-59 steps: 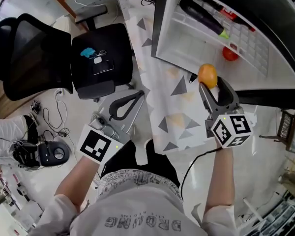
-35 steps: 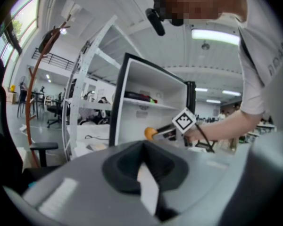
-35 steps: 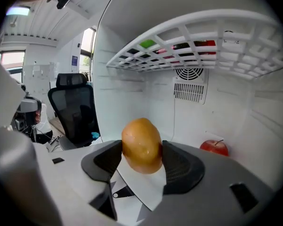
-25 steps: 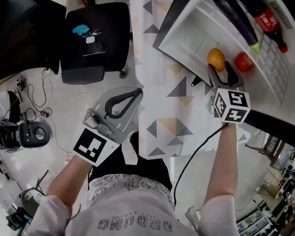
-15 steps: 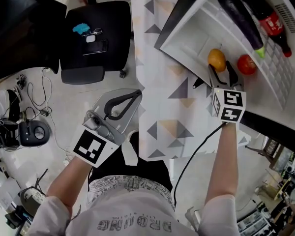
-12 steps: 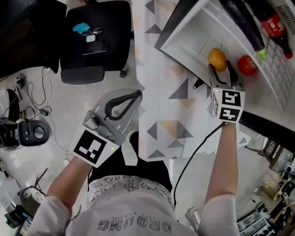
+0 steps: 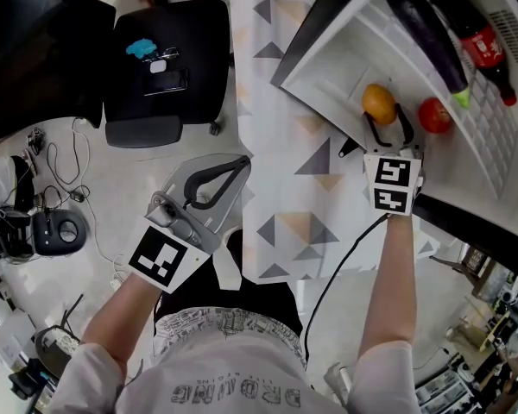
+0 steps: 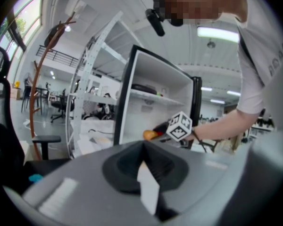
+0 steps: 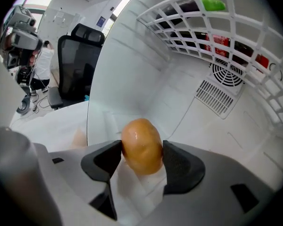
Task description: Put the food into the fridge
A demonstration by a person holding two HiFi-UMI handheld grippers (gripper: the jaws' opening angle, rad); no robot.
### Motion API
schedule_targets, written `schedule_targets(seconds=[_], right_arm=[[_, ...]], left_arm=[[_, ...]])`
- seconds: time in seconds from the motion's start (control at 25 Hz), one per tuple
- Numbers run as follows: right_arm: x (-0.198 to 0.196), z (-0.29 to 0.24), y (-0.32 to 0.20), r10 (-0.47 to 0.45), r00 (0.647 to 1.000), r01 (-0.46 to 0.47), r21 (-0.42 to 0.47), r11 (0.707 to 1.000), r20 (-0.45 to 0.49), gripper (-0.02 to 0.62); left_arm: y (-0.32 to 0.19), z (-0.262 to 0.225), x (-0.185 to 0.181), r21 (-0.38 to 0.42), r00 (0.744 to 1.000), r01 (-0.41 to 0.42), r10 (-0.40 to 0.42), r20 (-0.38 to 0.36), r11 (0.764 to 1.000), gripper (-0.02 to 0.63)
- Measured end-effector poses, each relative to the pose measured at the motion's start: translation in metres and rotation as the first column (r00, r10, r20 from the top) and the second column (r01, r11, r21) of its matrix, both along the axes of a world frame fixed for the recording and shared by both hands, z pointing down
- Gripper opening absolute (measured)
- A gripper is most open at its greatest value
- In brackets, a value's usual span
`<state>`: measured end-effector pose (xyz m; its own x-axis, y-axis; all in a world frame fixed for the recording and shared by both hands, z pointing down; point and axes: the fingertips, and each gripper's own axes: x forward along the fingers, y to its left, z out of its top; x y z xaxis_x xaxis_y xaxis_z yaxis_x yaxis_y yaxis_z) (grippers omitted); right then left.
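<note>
In the head view the top and right edges cut off the fridge (image 7: 328, 54), and the top edge cuts the dark bottle (image 7: 486, 43) with red label. The office chair (image 7: 34, 67) is cut at the left. In the right gripper view the right claw (image 9: 141, 150) hides the lower part of the orange (image 9: 141, 138).
</note>
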<state>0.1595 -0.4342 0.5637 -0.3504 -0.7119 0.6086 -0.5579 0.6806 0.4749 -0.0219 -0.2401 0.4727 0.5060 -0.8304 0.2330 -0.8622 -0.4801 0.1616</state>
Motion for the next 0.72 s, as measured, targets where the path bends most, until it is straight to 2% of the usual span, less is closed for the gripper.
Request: schedule_targets(seconds=[0.28,0.72], right_arm=[[-0.0049,0.0025,0.0007,-0.033,0.996,0.036,0.033,0.999,-0.081,0.264],[-0.0084,0.0039,-0.0008,-0.048,0.992,0.052,0.038,0.998,-0.116,0.264]], left_arm=[[-0.0004,-0.0007,0.0011,0.002,1.0,-0.004,0.004,-0.001,1.0,0.008],[-0.0038,-0.0052,-0.0013,0.008,1.0,-0.007,0.007,0.001,1.0,0.008]])
